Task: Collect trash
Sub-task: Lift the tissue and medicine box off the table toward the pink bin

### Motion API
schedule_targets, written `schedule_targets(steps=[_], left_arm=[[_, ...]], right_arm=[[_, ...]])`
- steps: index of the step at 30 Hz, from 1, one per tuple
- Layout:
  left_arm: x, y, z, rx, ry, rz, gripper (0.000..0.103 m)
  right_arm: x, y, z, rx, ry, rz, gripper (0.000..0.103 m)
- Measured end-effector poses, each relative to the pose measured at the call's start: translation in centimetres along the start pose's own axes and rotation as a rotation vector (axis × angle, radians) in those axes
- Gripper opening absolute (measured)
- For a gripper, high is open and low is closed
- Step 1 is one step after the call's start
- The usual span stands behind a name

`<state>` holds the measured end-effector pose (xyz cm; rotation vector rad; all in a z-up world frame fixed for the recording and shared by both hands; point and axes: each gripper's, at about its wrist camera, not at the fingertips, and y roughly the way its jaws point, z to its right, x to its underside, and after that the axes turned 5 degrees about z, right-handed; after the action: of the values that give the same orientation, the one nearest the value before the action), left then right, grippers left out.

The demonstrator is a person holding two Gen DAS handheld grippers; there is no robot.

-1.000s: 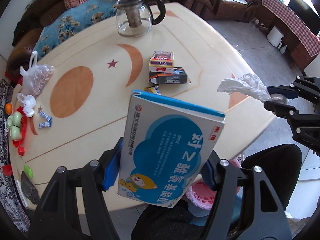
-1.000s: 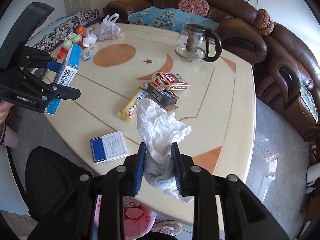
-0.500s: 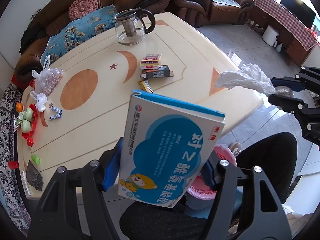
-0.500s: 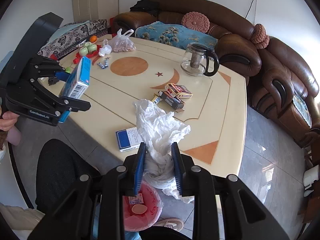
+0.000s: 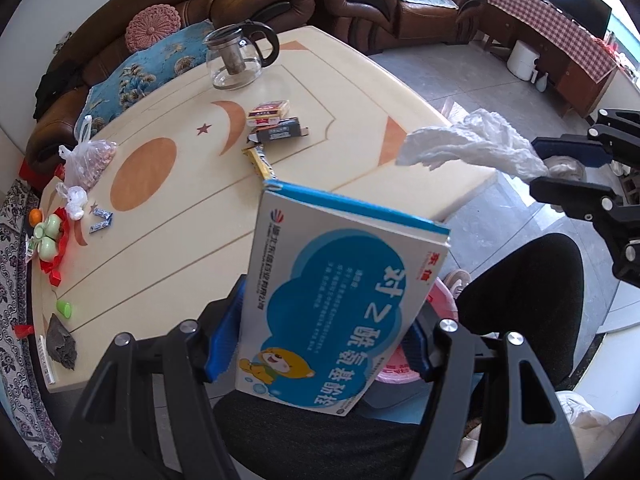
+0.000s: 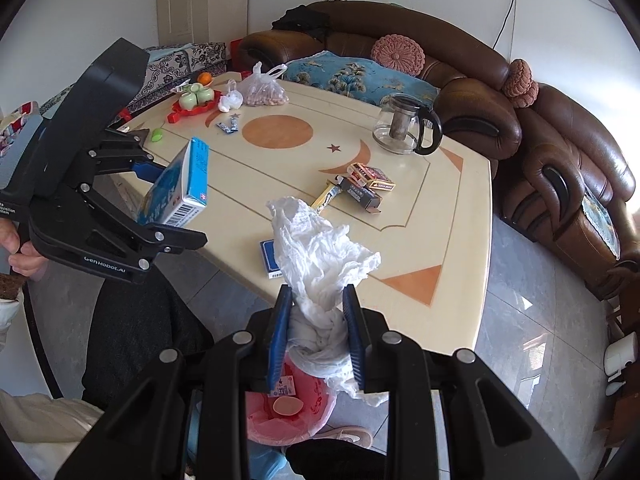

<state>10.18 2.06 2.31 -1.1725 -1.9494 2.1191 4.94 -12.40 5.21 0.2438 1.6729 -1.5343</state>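
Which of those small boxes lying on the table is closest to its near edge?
The dark blue box, lying alone by the table's near edge. The red-and-gold box and black box sit mid-table.

A lived-in family sitting room is shown. A brown leather sofa, scattered with crocheted round cushions and a blue floral throw, is set around a cream table inlaid with sun, moon and star shapes. A glass teapot, a bagged snack, sweets and small cartons are spread over it. A television on a cabinet draped in red check cloth is seen across the grey tiled floor.
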Motion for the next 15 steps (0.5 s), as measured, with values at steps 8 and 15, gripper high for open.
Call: schedule_targets(steps=[8, 15], left_arm=[[1.8, 0.1, 2.5, 0.024, 0.042, -0.004, 0.066], [3.3, 1.5, 4.2, 0.038, 0.074, -0.029, 0.066]], right_arm=[[2.1, -1.0, -1.8, -0.010, -0.015, -0.014, 0.026], [4.3, -0.8, -2.9, -0.022, -0.017, -0.051, 0.026]])
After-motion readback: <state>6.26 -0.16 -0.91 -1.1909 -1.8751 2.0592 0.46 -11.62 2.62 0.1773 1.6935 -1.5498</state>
